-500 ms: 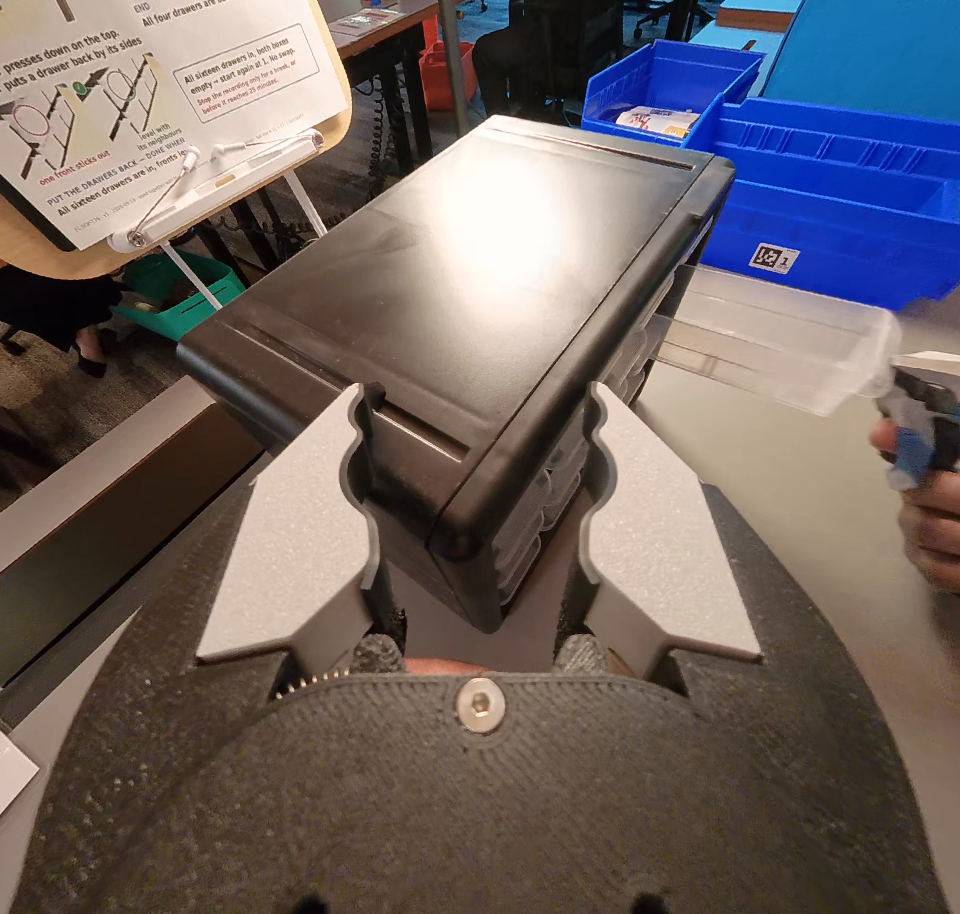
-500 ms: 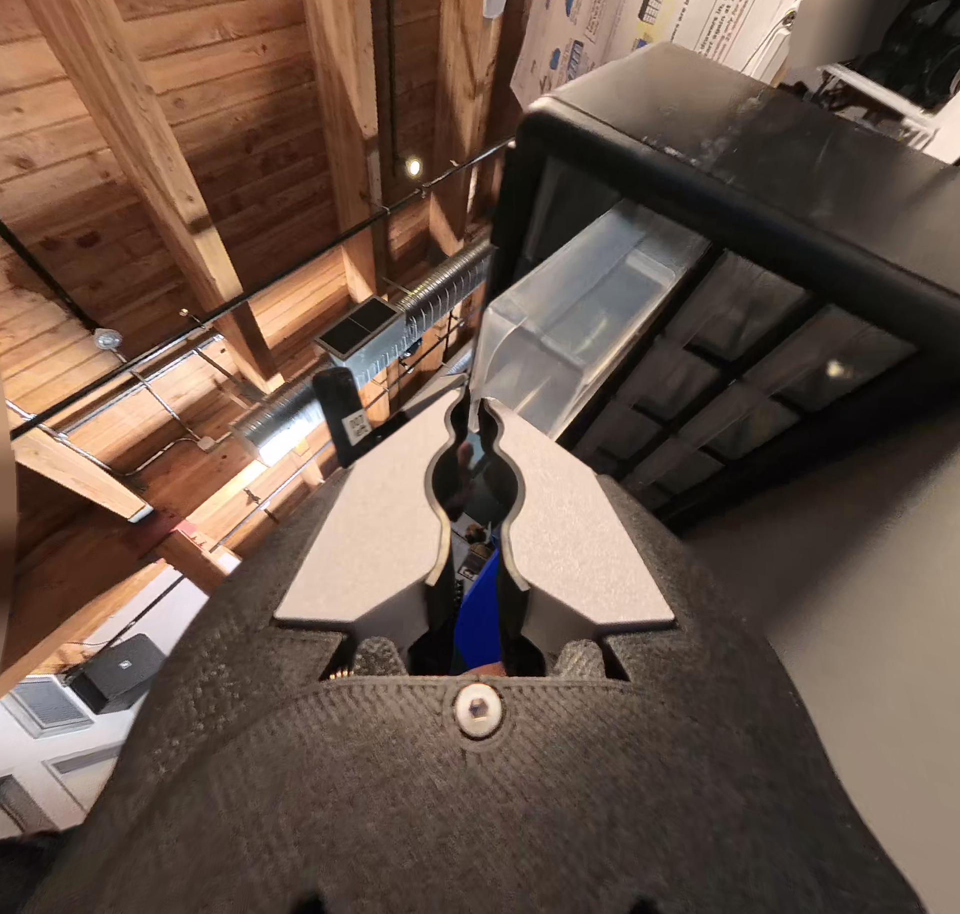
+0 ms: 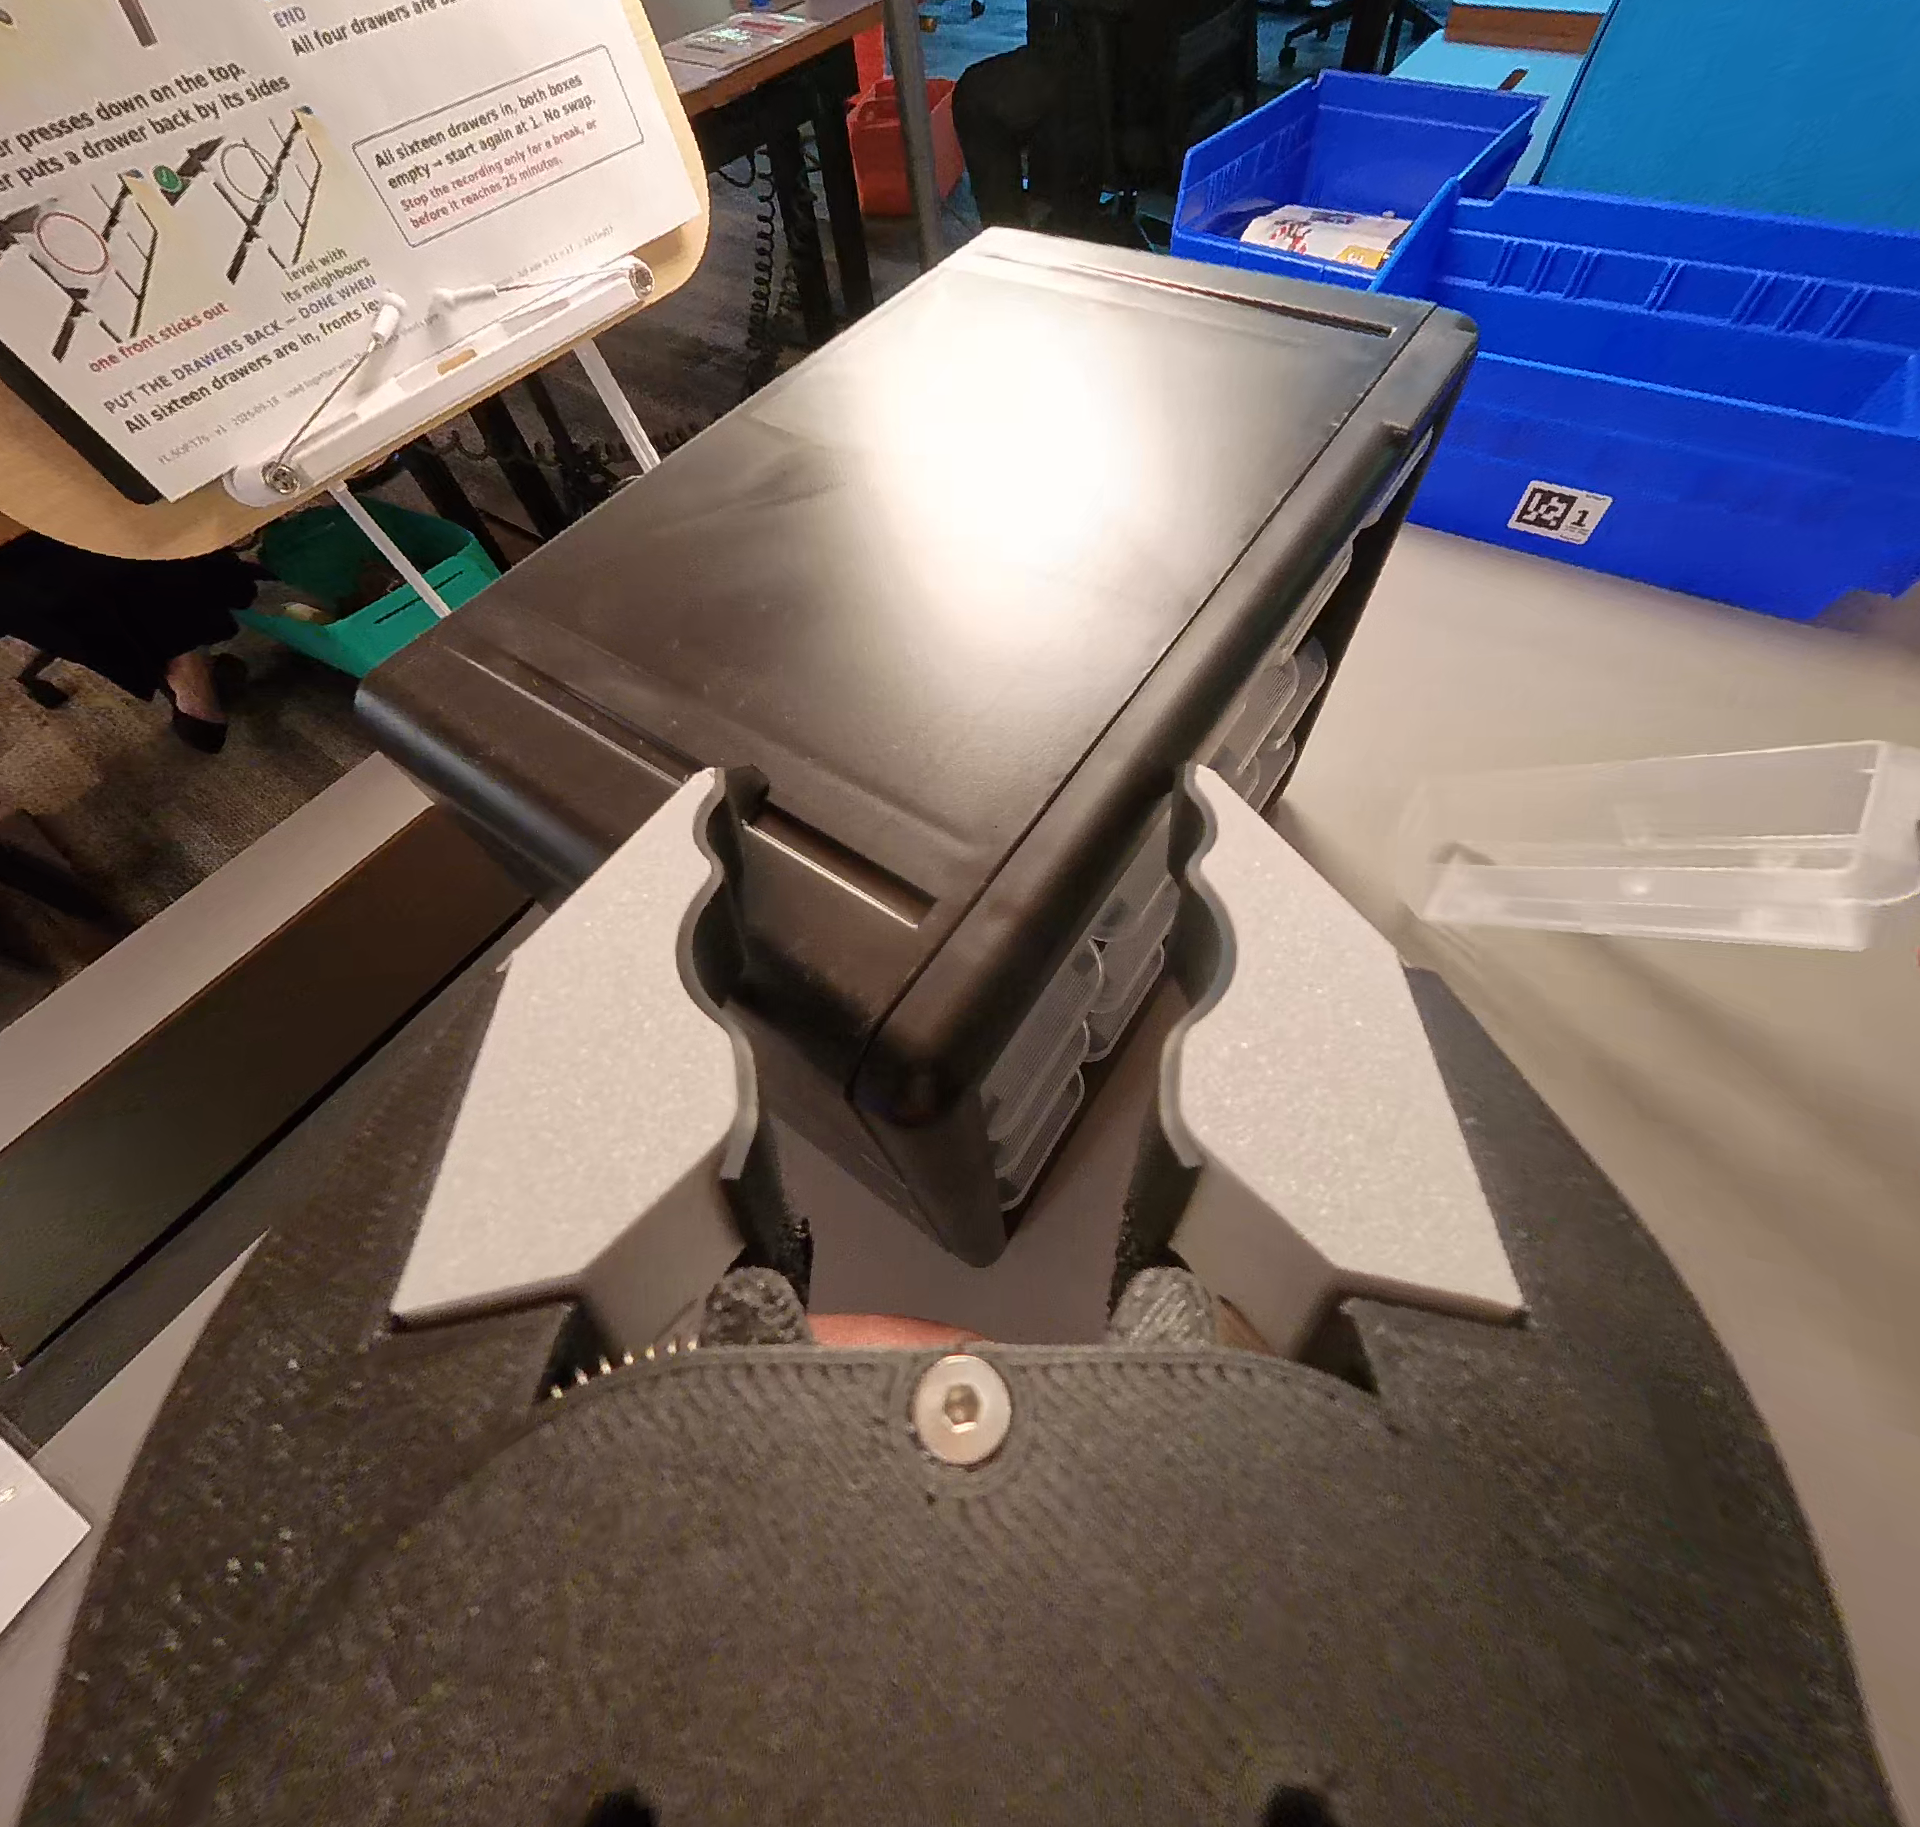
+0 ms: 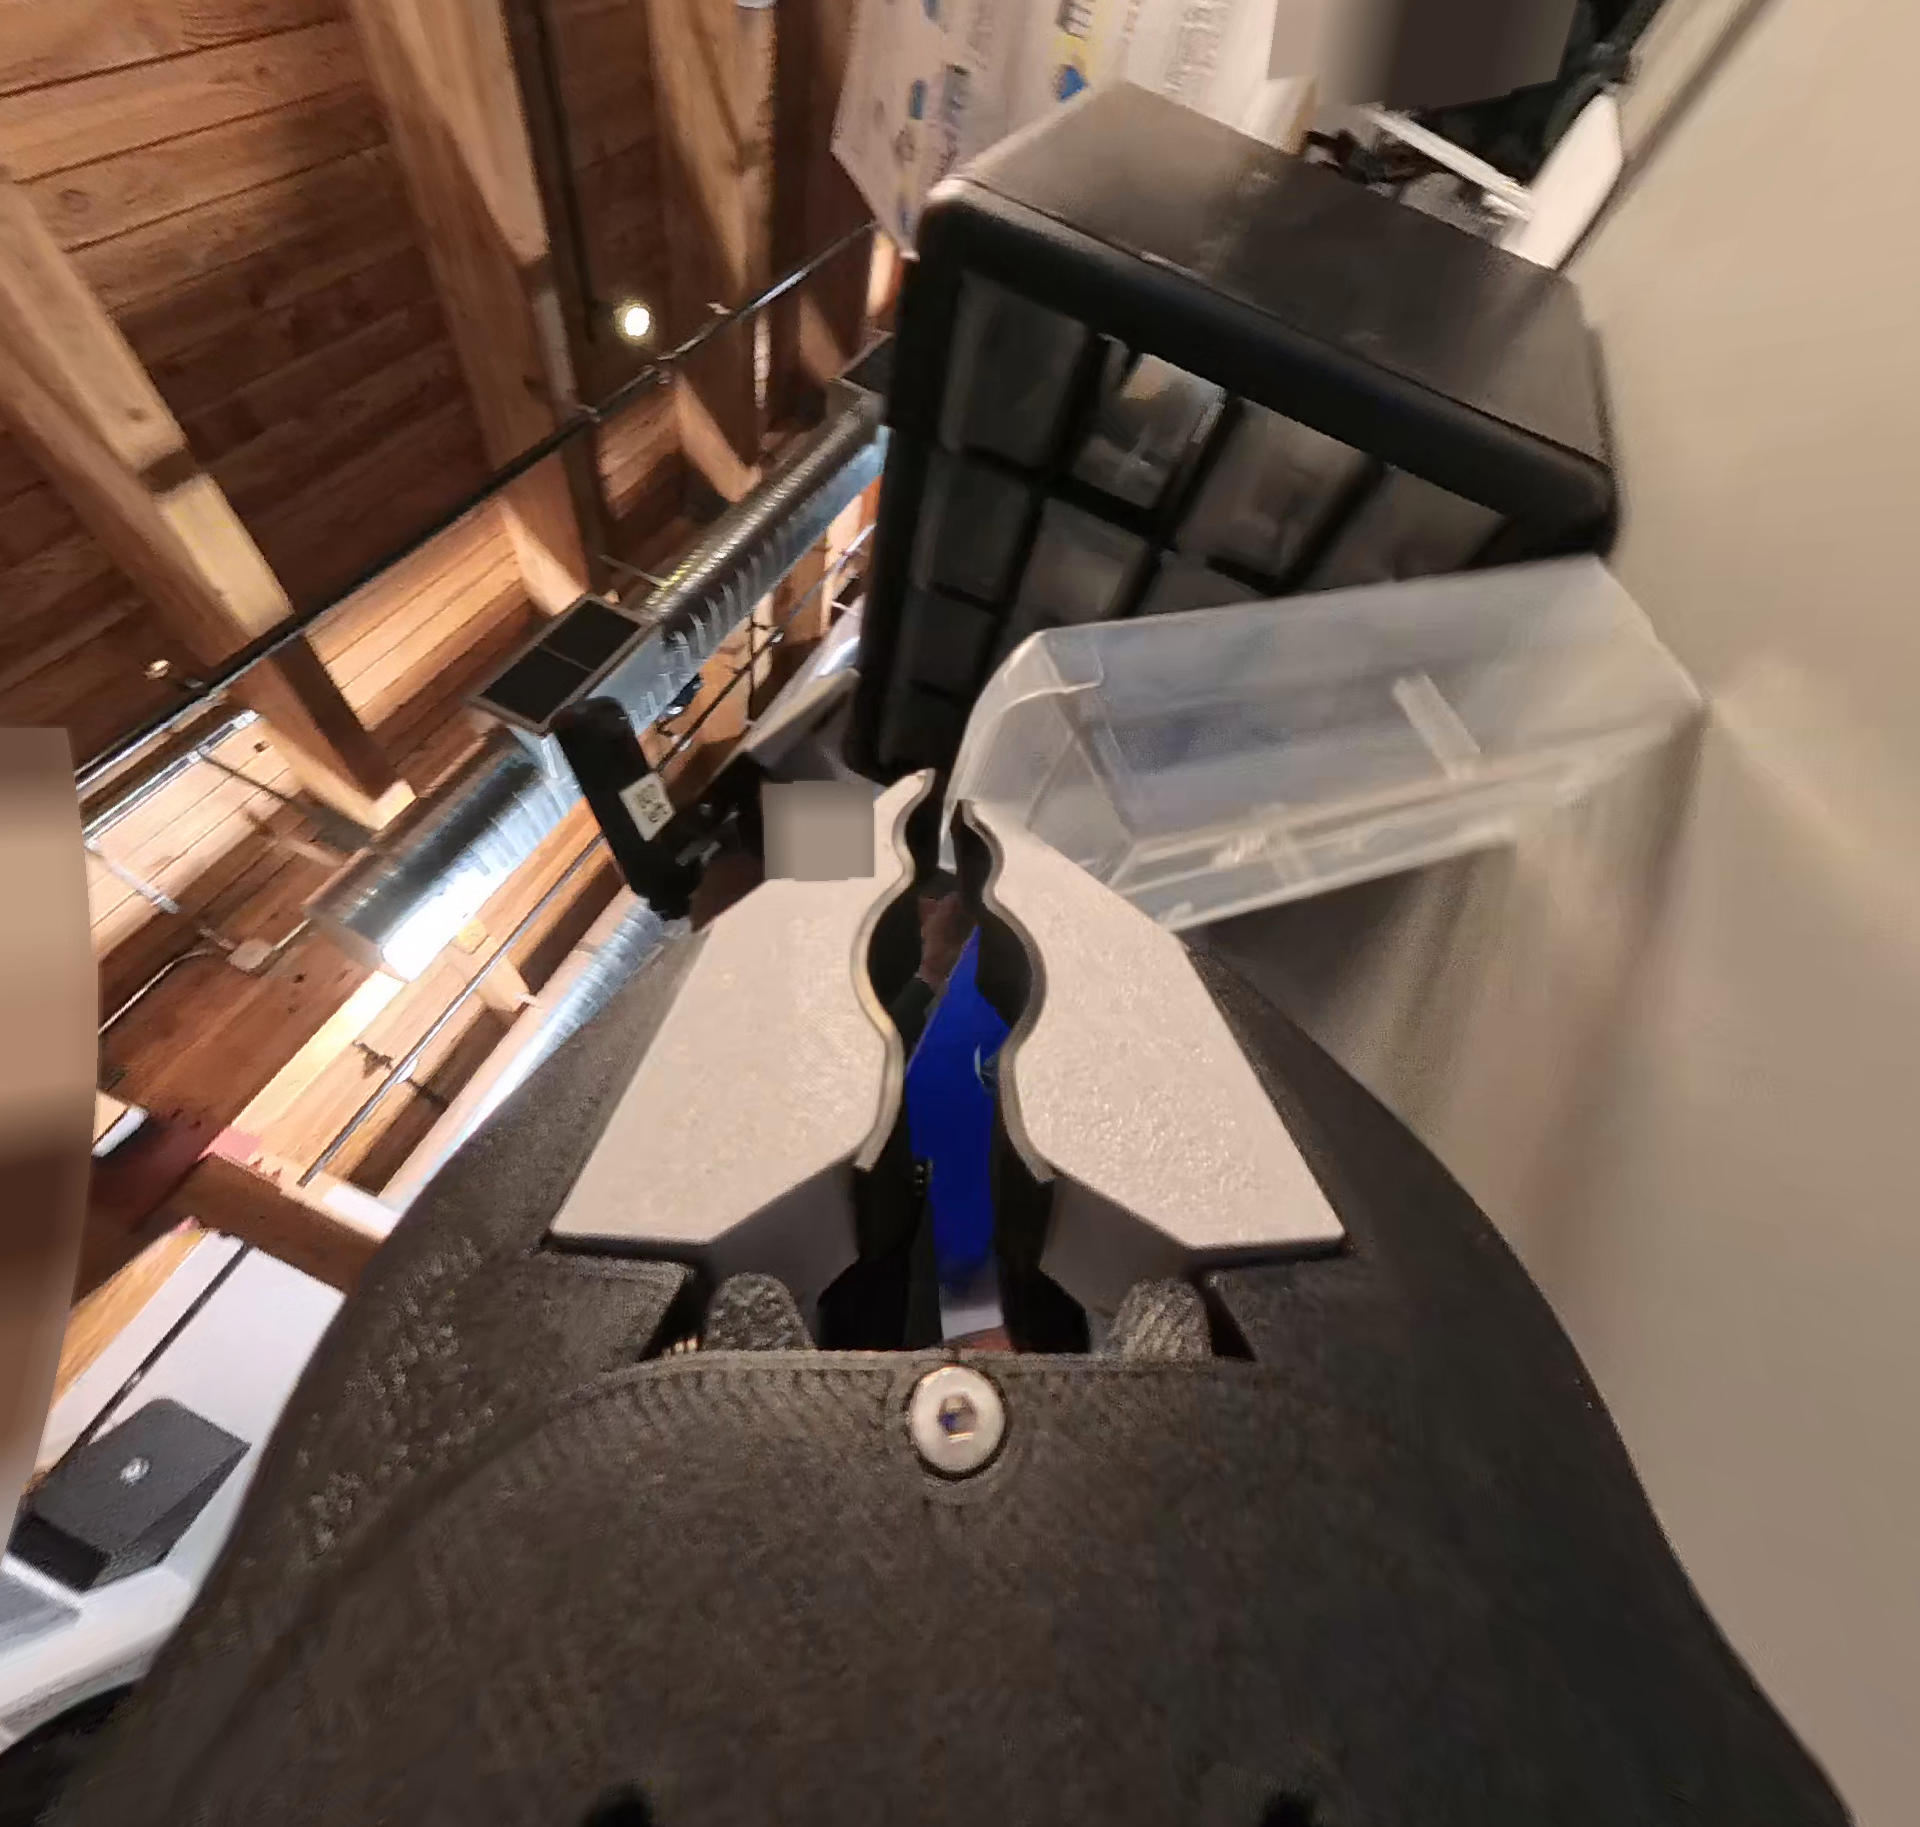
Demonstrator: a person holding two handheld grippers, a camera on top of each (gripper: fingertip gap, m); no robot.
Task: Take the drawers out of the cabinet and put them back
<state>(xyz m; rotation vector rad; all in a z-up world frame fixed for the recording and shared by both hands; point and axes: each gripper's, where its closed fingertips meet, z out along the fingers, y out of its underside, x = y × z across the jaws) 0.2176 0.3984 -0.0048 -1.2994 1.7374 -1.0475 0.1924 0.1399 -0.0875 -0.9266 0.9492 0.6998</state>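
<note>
Your left gripper (image 3: 951,904) is spread wide, its two grey fingers (image 3: 623,998) straddling the near top corner of the black cabinet (image 3: 935,551). The corner sits between the jaws — whether either finger actually presses on the casing, I cannot tell. The cabinet stands on the pale table (image 3: 1558,697), with clear drawer fronts visible down its right face and blue bins (image 3: 1662,406) behind it.

Your right gripper (image 4: 940,821) is pinched nearly closed, and the thin front lip of a clear plastic drawer (image 4: 1299,738) is caught between its tips. The drawer is fully out of the cabinet (image 4: 1247,250) and extends away from the jaws, lying close to the table (image 4: 1714,1154) surface (this view is rolled sideways, so the table runs up the right edge and wooden ceiling beams fill the left). From the left wrist view the same drawer (image 3: 1662,842) shows at the right edge, out past the cabinet's front and clear of it — blurred, low over the table; contact with the surface cannot be judged.

An instruction sheet on a stand (image 3: 312,167) sits beyond the table's far-left edge.
</note>
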